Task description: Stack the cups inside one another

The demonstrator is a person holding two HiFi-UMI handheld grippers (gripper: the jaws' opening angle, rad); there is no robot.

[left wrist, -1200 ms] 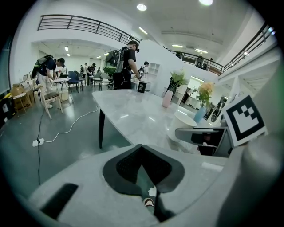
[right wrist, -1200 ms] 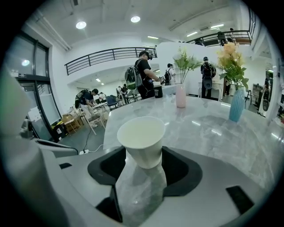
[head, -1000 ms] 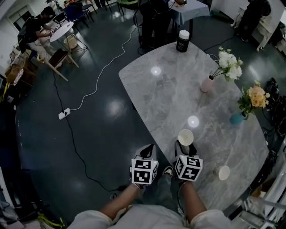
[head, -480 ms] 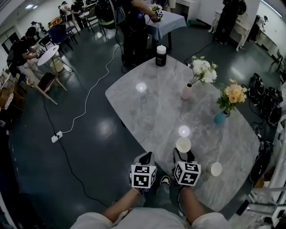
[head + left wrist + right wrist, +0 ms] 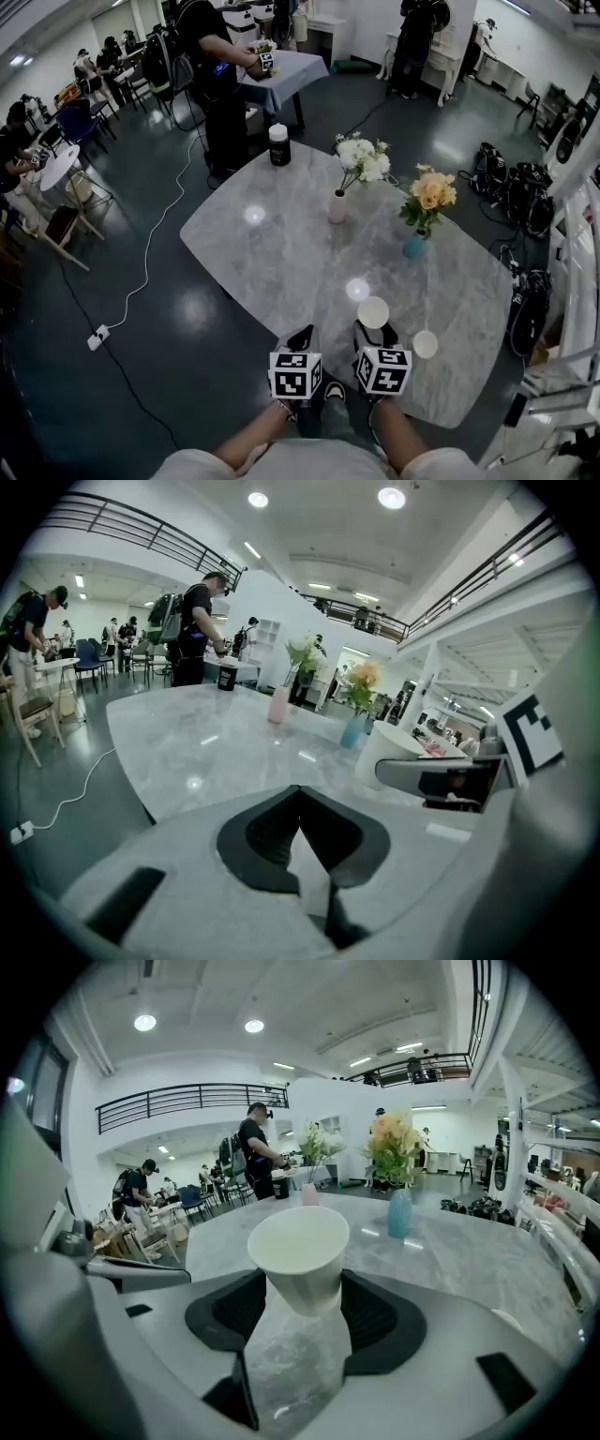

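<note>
Your right hand-held gripper (image 5: 302, 1286) is closed partway around a white paper cup (image 5: 298, 1241). It grips the cup's lower half and holds it mouth up over the grey marble worktop (image 5: 281, 244). A second white cup (image 5: 425, 344) stands on the worktop at about four o'clock from the held one, apart from it. Your left hand-held gripper (image 5: 298, 794), at nine o'clock from the right one, has its tips pressed together with nothing between them.
</note>
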